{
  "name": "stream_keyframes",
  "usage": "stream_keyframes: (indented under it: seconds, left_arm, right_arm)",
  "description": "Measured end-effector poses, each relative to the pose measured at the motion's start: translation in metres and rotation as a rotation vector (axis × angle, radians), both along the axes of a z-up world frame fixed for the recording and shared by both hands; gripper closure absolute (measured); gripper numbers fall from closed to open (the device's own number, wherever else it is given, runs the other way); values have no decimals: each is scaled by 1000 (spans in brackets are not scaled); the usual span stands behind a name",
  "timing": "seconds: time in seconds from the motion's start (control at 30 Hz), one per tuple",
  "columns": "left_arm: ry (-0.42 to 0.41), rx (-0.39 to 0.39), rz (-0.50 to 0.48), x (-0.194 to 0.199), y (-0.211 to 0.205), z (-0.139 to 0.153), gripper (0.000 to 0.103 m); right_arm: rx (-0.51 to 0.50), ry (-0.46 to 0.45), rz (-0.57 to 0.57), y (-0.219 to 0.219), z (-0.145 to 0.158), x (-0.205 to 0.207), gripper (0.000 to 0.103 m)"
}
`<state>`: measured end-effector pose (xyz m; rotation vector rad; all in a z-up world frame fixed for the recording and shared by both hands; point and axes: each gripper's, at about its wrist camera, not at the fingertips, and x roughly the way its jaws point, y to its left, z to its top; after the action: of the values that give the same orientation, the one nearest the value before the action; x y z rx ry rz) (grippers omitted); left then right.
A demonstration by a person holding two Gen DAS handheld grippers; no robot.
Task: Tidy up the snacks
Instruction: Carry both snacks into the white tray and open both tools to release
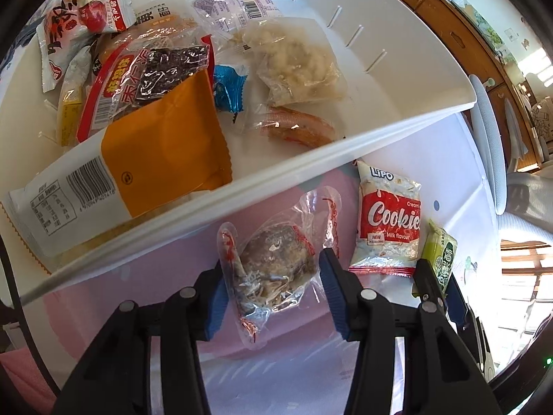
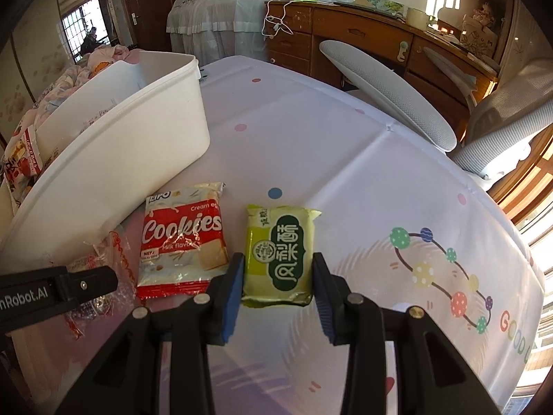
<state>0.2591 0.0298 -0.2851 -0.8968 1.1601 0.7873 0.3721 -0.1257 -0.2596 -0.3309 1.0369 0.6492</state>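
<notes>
A white plastic bin (image 1: 276, 169) holds several snack packets, among them an orange-and-white one (image 1: 145, 169). The bin also shows in the right wrist view (image 2: 114, 159). My left gripper (image 1: 273, 276) is open around a clear packet with a brown snack (image 1: 276, 263) lying on the table by the bin's near wall. A red Lipo Cookies packet (image 2: 183, 238) lies beside it. My right gripper (image 2: 276, 276) is open, its pads on either side of a green pineapple-cake packet (image 2: 280, 256) flat on the tablecloth.
The tablecloth (image 2: 345, 159) is white with coloured dots. A grey office chair (image 2: 390, 93) and a wooden desk (image 2: 363, 34) stand behind the table. The left gripper's body (image 2: 58, 287) reaches in at the right wrist view's left edge.
</notes>
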Motion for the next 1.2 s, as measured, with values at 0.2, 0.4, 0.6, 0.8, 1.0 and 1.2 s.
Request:
stream_keyframes:
  seconds: [0.2, 0.4, 0.6, 0.8, 1.0, 1.2]
  left_arm:
    - [27, -73, -39, -15, 0, 5, 56]
    - [13, -82, -87, -36, -10, 29, 57]
    - [-29, -71, -165, -61, -20, 66, 57]
    - [-82, -73, -269, -90, -30, 106, 57]
    - [-116, -95, -364, -106, -25, 138, 57]
    - [-149, -111, -467, -102, -9, 163, 57]
  right_arm:
    - [-7, 69, -77, -21, 4, -22, 65]
    - [-11, 132, -147, -45, 14, -58, 65]
    - [27, 164, -224, -66, 34, -102, 65]
    - [83, 176, -294, -80, 58, -144, 65]
    - [126, 161, -322, -83, 85, -180, 65]
    - [148, 136, -337, -75, 105, -209, 65]
